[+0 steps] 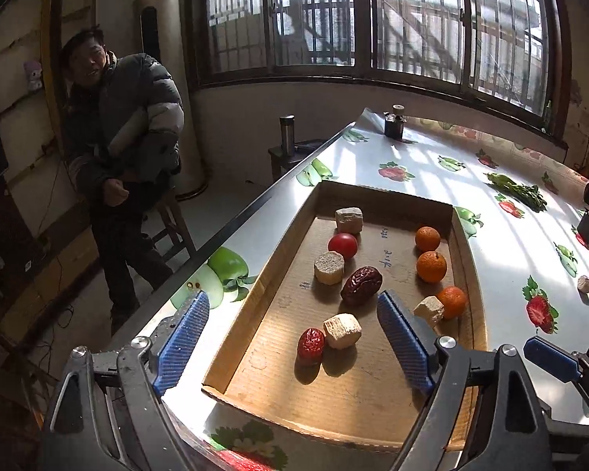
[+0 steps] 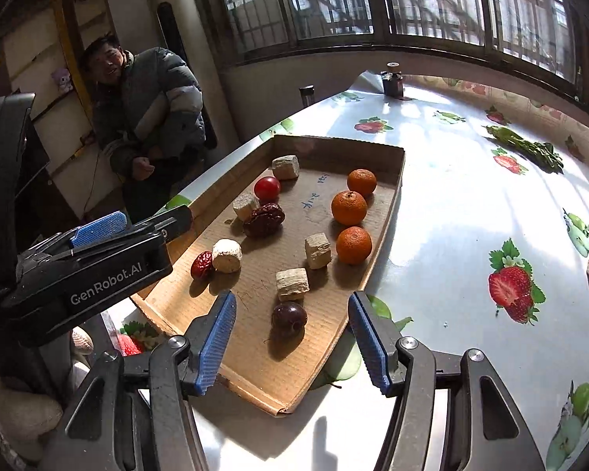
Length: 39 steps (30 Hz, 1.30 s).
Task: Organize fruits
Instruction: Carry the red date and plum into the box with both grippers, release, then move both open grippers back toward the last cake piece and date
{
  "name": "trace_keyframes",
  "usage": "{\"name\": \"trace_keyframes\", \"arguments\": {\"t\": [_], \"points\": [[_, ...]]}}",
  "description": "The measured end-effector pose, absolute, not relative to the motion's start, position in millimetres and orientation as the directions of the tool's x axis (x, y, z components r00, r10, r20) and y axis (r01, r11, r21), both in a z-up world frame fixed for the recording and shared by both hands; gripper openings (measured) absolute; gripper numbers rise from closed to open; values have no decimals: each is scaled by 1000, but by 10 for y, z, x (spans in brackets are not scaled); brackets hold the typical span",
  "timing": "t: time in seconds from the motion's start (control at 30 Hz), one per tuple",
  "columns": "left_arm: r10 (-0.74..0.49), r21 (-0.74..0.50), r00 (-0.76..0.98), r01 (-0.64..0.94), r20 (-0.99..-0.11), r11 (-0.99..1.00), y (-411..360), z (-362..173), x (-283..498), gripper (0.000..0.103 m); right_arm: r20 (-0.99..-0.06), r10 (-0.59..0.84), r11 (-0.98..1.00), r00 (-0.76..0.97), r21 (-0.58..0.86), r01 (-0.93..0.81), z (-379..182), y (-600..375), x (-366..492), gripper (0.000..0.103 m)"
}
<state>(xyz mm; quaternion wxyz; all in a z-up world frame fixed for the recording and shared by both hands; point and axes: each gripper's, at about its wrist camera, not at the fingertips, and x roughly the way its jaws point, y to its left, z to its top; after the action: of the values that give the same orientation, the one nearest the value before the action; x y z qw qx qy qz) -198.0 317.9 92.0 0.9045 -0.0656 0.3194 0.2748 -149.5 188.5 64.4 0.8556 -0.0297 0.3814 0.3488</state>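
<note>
Along the left edge of the cardboard tray (image 2: 388,212), which lies on the fruit-printed table (image 2: 451,204), a small red jujube (image 2: 202,264) is seen touching a round pale block (image 2: 227,256) near the front left corner. Farther up that edge a large dark jujube (image 2: 264,219) lies against another pale block, with a cherry tomato (image 2: 267,188) just behind it. These dried fruits are judged light, wrinkled and fairly firm, so they could be taken across the short axis without much risk; the tomato is smooth and thin-skinned (a gentle squeeze is advised, at its widest part).

The left gripper (image 1: 292,333) is held above the front left part of the tray with its jaws spread wide and nothing between the pads.

Toward the front edge, in the middle, a dark purple round fruit (image 2: 289,316) lies just ahead of the right gripper (image 2: 290,333), whose jaws stand apart and empty. It is judged glossy and liable to roll, so a centred grip across its middle would be wanted. Two square pale blocks lie just behind it.

Along the right edge three mandarins (image 2: 348,208) are lined up, near one another. They are judged soft-skinned, slightly yielding and heavier than the jujubes, best held across the equator.
</note>
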Motion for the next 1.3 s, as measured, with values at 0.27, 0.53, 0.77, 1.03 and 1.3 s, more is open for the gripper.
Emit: {"name": "trace_keyframes", "arguments": {"t": [0.27, 0.53, 0.77, 1.03, 1.3], "points": [[455, 87, 664, -510, -593, 856, 2964, 1031, -2031, 88, -646, 551, 807, 529, 251, -535, 748, 1508, -1476, 68], [442, 91, 669, -491, -597, 866, 2830, 1066, -2063, 88, -639, 551, 809, 537, 252, -531, 755, 1418, -1549, 71], [428, 96, 674, -471, -602, 877, 2730, 1080, -2033, 88, -632, 550, 814, 546, 262, -518, 753, 1328, -1537, 73], [283, 22, 702, -356, -654, 934, 2474, 1106, -1761, 88, -639, 494, 857, 589, 243, -455, 758, 832, -1383, 74], [77, -25, 718, -131, -691, 991, 1688, 1067, -1122, 88, -707, 191, 981, 681, 111, -160, 737, -600, -698, 77]]}}
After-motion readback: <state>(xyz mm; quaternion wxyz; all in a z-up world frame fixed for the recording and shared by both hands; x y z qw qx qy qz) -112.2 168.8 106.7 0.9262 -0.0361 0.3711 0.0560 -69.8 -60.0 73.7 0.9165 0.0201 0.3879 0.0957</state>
